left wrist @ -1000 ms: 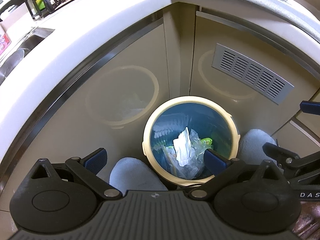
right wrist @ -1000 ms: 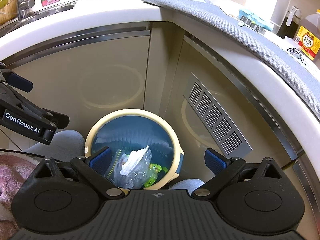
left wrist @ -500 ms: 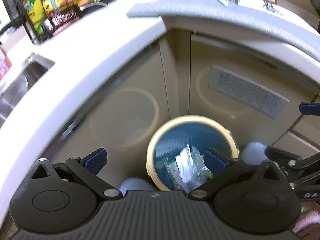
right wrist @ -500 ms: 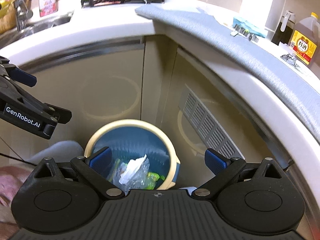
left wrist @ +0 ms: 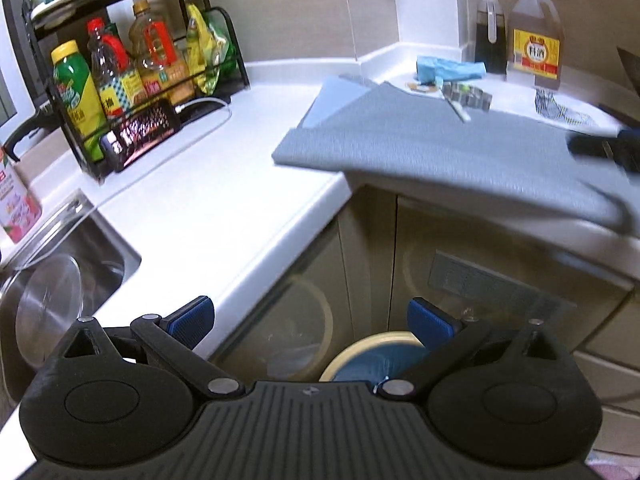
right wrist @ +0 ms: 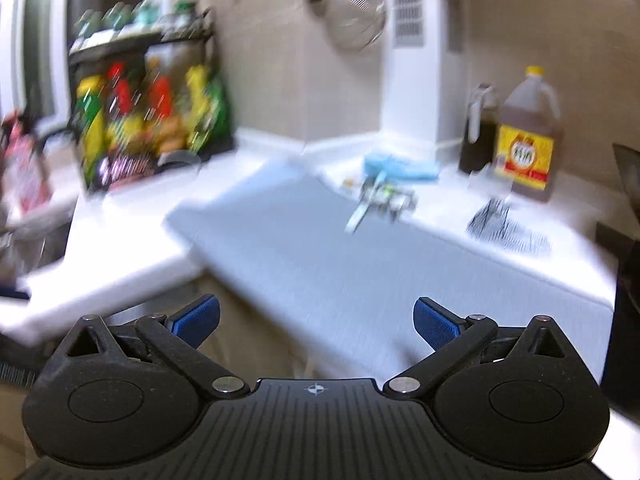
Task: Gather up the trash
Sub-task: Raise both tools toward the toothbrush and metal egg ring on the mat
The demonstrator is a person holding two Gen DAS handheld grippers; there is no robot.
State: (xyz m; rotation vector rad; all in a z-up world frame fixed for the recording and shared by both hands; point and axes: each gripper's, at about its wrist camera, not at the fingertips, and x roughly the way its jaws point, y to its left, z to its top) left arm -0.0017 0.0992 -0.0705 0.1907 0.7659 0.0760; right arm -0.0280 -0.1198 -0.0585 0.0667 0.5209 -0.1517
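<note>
Both the left gripper point(left wrist: 310, 316) and right gripper point(right wrist: 316, 316) are held spread and empty. The bin point(left wrist: 370, 354) is seen at bottom centre; scraps point(right wrist: 380, 196) at upper right should be approached slowly and squarely.

Both the left gripper point(left wrist: 310, 318) and the right gripper point(right wrist: 316, 320) have matte black ribbed bodies flanked by two round housings, silver pivot screws on angled black link arms, blue rubber fingertips point(left wrist: 192, 318), and a small white crosshair mark at centre.
</note>
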